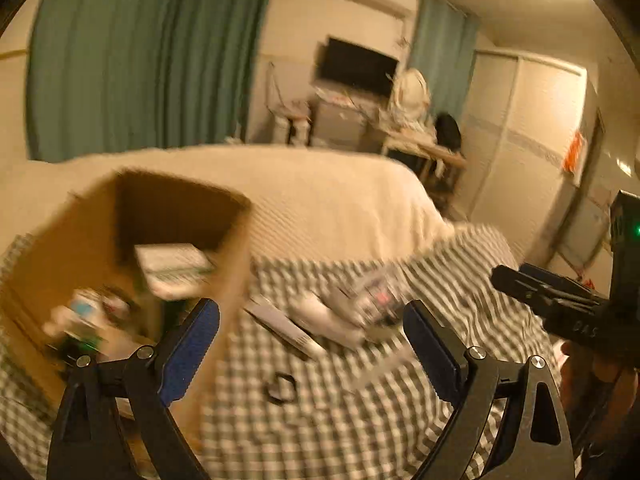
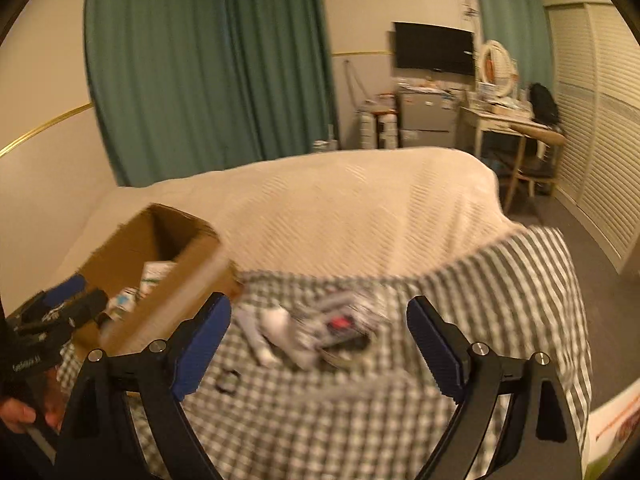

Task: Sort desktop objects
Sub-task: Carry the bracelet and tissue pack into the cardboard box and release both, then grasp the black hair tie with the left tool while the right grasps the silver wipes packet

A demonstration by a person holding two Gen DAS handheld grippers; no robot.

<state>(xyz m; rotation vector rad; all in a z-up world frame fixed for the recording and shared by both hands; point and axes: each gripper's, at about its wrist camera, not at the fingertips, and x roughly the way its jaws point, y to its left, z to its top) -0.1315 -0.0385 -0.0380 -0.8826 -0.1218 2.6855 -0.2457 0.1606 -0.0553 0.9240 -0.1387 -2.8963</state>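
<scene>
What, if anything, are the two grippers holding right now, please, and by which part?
Nothing is held. The left gripper and the right gripper both stand open and empty above the grey-and-white checked cloth.

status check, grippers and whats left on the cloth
Left gripper open, empty. Right gripper open, empty. Cardboard box part filled; blurred pile and small black ring remain. Nothing blocking.

My left gripper [image 1: 312, 346] and right gripper [image 2: 320, 344] are built alike: black angular frames, silver round screws at the joints, blue ribbed pads [image 1: 188, 354] lining each finger. Pale lettering marks the black handle bodies, and one carries a small green light [image 1: 636, 232].
</scene>
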